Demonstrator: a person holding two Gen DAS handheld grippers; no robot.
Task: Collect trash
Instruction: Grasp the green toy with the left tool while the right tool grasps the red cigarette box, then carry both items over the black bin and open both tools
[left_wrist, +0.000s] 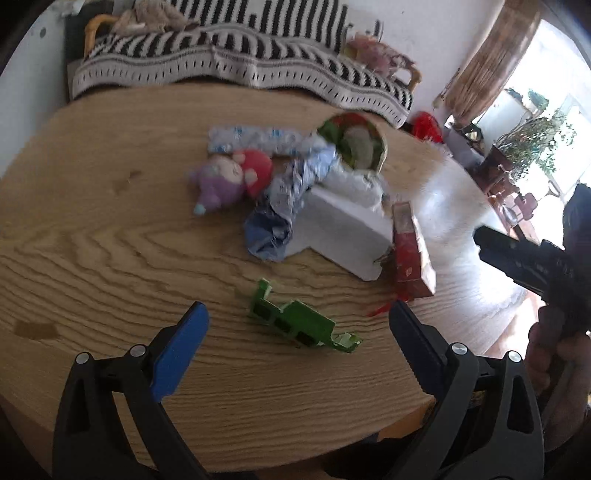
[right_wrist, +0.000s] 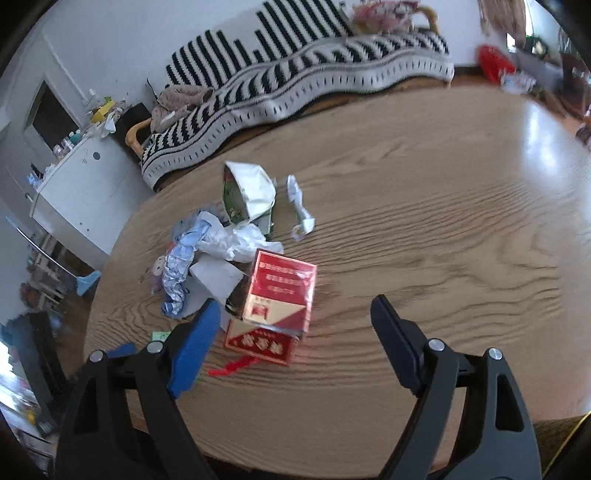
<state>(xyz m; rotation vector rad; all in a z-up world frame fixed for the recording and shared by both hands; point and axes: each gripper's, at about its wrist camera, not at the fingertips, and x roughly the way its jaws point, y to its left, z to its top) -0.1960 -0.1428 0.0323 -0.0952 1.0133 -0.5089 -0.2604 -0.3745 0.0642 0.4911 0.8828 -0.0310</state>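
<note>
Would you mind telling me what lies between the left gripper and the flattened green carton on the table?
Nothing: in the left wrist view, only bare wooden table separates the open left gripper from the green carton, which sits just ahead between its fingers, untouched.

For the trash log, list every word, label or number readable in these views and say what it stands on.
No text can be read for certain.
Red carton: rows of gold characters on its upper face and large white characters on its lower face, too blurred to quote.
Blue-and-white wrapper: blue print, too blurred to read.
Flattened green box: no lettering visible.
Green foil bag: pattern only, no legible text.
</note>
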